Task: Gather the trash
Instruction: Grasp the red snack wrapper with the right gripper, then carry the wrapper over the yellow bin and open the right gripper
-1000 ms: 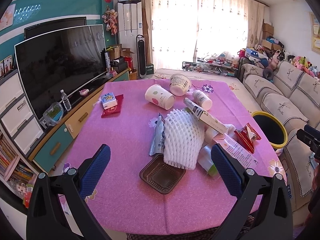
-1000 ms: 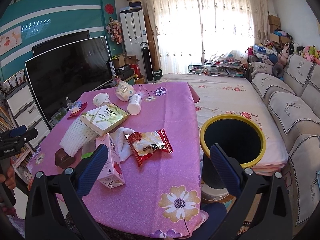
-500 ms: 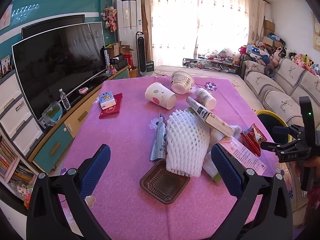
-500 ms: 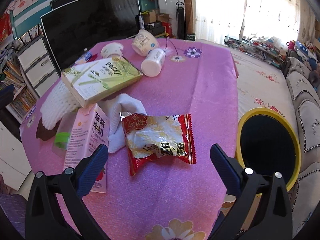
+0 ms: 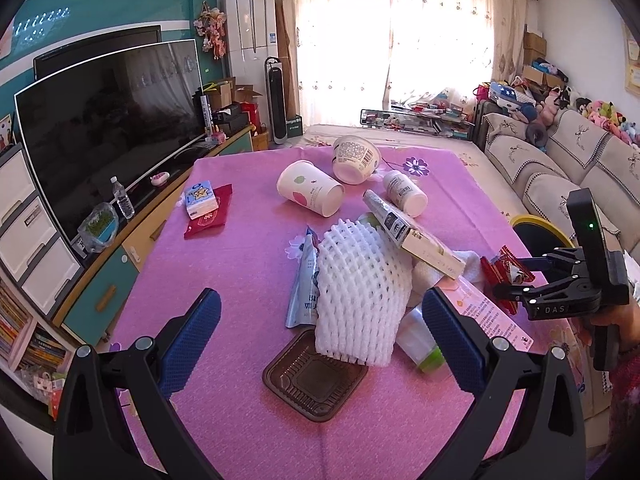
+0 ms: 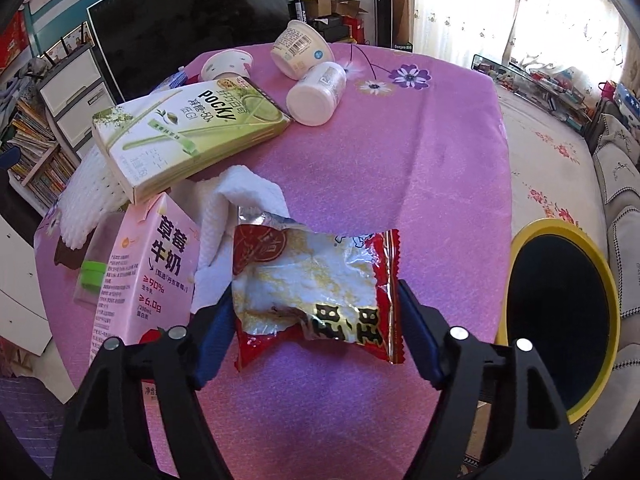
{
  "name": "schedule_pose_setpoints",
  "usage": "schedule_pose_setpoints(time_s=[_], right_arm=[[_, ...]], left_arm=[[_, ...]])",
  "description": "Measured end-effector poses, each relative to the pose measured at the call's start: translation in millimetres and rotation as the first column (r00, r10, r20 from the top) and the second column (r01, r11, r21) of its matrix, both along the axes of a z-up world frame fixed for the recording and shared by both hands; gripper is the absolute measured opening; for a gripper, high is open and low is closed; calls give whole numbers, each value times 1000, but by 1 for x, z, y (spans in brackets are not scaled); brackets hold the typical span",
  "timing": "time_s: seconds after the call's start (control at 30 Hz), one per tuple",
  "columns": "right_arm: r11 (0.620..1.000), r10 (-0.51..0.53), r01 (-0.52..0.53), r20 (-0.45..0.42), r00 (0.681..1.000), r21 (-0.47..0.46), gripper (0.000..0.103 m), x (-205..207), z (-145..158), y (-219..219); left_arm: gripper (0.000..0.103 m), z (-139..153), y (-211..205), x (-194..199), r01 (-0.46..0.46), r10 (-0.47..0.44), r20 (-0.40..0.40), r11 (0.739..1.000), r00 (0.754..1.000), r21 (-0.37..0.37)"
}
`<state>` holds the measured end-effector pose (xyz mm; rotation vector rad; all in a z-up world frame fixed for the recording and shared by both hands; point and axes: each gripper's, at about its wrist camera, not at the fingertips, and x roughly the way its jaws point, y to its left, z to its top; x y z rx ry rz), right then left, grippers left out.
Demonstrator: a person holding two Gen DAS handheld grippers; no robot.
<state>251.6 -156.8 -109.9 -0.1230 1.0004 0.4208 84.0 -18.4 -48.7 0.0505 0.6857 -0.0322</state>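
Right wrist view first: a second ago the right gripper [image 6: 312,320] looked out level over the table with the red snack wrapper [image 6: 316,292] far ahead; now it points steeply down and straddles that wrapper, jaws closing, the blue pads at both edges of the packet. Whether they press it yet I cannot tell. The wrapper lies flat on the pink tablecloth [image 6: 400,152], with the yellow-rimmed bin [image 6: 560,320] at 3 o'clock. At 10 o'clock a green box [image 6: 188,128] reads "POCKY"; at 9 o'clock a pink strawberry milk carton [image 6: 156,272] shows "90%" and "6.0g".

Left wrist view: the left gripper [image 5: 320,336] hangs wide apart and empty above the white foam net [image 5: 360,292] and brown tray [image 5: 316,380], barely changed. The right tool, marked "DAS", has come in at 3 o'clock.
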Motion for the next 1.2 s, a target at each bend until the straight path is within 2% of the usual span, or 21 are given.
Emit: schedule_pose_setpoints(time_s=[0.1, 0.17, 0.23, 0.3, 0.37, 0.67, 0.87, 1.03, 1.2], right_arm=[[1000, -1, 1, 1, 1000, 9, 59, -1, 2, 0], [1000, -8, 8, 9, 1000, 24, 46, -4, 5, -1], [1000, -15, 15, 13, 1000, 25, 43, -6, 7, -2], [999, -26, 25, 18, 1000, 30, 30, -8, 9, -3], [999, -33, 32, 33, 999, 31, 27, -11, 12, -4], [997, -64, 58, 105, 992, 59, 25, -28, 38, -16], [974, -223, 217, 128, 966, 56, 26, -23, 47, -82], [926, -374, 376, 90, 923, -12, 28, -2, 27, -147], [886, -455, 455, 14, 890, -88, 32, 31, -15, -188]], left_arm=[[99, 0, -1, 0, 1, -1, 0, 1000, 1000, 1], [99, 0, 0, 0, 2, -2, -1, 1000, 1000, 0], [99, -1, -1, 0, 4, -4, -1, 1000, 1000, 1], [99, -1, -2, 0, 6, -6, -1, 1000, 1000, 3], [99, -1, -2, 0, 6, -6, 1, 1000, 1000, 4], [99, 0, -4, -2, 10, -10, 3, 1000, 1000, 8], [99, 1, -6, -5, 19, -20, 10, 1000, 1000, 13], [99, -1, -13, -2, 29, -29, 0, 999, 1000, 17], [99, -3, -27, 1, 54, -54, -11, 998, 998, 33]])
